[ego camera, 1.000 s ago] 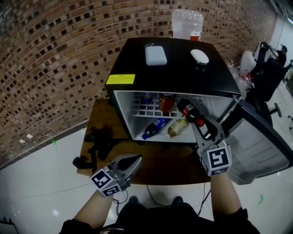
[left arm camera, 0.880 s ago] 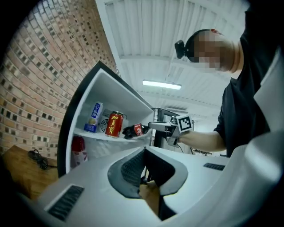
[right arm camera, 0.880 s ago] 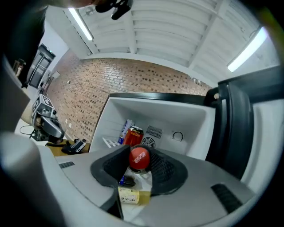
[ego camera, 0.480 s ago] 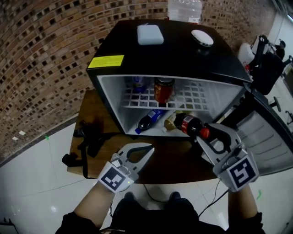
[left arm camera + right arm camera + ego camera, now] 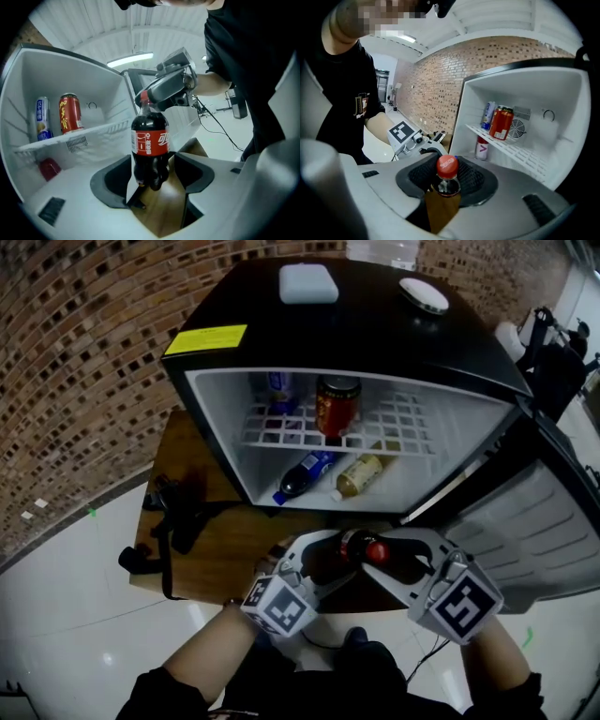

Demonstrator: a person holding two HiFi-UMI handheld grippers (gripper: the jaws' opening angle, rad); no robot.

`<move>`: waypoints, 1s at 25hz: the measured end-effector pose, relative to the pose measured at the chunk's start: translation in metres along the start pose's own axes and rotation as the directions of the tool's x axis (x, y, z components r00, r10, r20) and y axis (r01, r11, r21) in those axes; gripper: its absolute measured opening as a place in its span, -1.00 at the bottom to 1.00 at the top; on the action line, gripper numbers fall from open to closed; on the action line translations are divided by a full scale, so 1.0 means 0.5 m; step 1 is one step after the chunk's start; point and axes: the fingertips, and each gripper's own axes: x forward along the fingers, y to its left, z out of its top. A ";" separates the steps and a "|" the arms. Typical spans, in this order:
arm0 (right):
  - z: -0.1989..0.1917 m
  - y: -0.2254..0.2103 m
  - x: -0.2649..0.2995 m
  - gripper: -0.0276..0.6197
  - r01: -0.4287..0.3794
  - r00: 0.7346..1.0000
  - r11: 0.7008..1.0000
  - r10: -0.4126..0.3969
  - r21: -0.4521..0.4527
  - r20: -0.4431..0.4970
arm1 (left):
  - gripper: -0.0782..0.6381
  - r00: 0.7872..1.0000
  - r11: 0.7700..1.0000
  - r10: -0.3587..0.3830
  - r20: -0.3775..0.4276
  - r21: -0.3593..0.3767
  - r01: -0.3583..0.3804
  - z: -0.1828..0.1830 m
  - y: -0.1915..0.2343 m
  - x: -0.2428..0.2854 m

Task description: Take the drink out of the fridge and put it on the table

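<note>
Right gripper is clamped on the neck of the cola bottle, just under its red cap. My left gripper is opening its jaws, with the bottle's base between them. I see the black fridge standing open on the wooden bench. The cola bottle hangs outside it, over the bench's front. 1 red can stands on the wire shelf.

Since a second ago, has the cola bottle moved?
Yes. The cola bottle has come out of the fridge, toward the person, now above the table.
</note>
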 end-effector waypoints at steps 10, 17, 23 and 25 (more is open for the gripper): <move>-0.150 0.083 0.129 -0.47 -0.165 0.974 0.985 0.172 0.057 -0.148 | 0.01 0.983 0.986 -0.004 -0.181 -0.167 -0.027 -0.178 -0.091 0.007; -0.188 0.100 0.187 -0.46 -0.201 0.965 0.978 0.208 0.060 -0.158 | 0.03 0.979 0.972 0.011 -0.201 -0.227 -0.057 -0.236 -0.102 -0.021; -0.183 0.088 0.203 -0.42 -0.194 0.975 0.976 0.203 0.097 -0.091 | 0.13 0.981 0.956 0.018 -0.193 -0.283 -0.073 -0.271 -0.111 -0.042; -0.184 0.084 0.207 -0.40 -0.178 0.980 0.979 0.185 0.095 -0.070 | 0.15 0.986 0.952 0.018 -0.167 -0.299 -0.068 -0.270 -0.111 -0.047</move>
